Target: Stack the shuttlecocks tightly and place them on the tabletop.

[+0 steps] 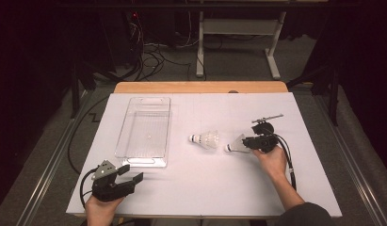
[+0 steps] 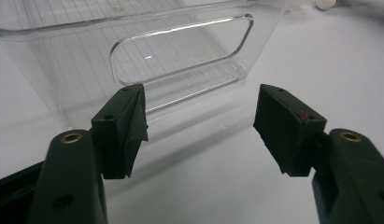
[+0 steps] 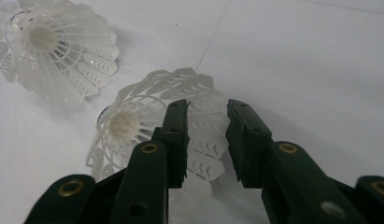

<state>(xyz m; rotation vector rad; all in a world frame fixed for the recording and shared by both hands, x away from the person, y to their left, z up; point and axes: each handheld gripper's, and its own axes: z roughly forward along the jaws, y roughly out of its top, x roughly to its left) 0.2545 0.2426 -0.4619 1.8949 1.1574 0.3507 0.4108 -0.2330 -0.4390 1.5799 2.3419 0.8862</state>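
The skirt of the nearer shuttlecock (image 3: 199, 135) is clamped by the right gripper (image 3: 207, 140); the left gripper (image 2: 201, 126) is held released near the clear plastic bin (image 2: 133, 51).

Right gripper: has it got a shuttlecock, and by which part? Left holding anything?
The right gripper is closing on the nearer shuttlecock at its skirt rim; a firm clamp cannot be told. The left gripper is open and holds nothing.

Your white tabletop (image 1: 200, 183) across the middle of the frame, wooden edge along its far side, clear plastic bin (image 1: 145, 132) lying left of centre, two white shuttlecocks on their sides right of centre, one (image 1: 205, 139) just left of the other (image 1: 236, 146)
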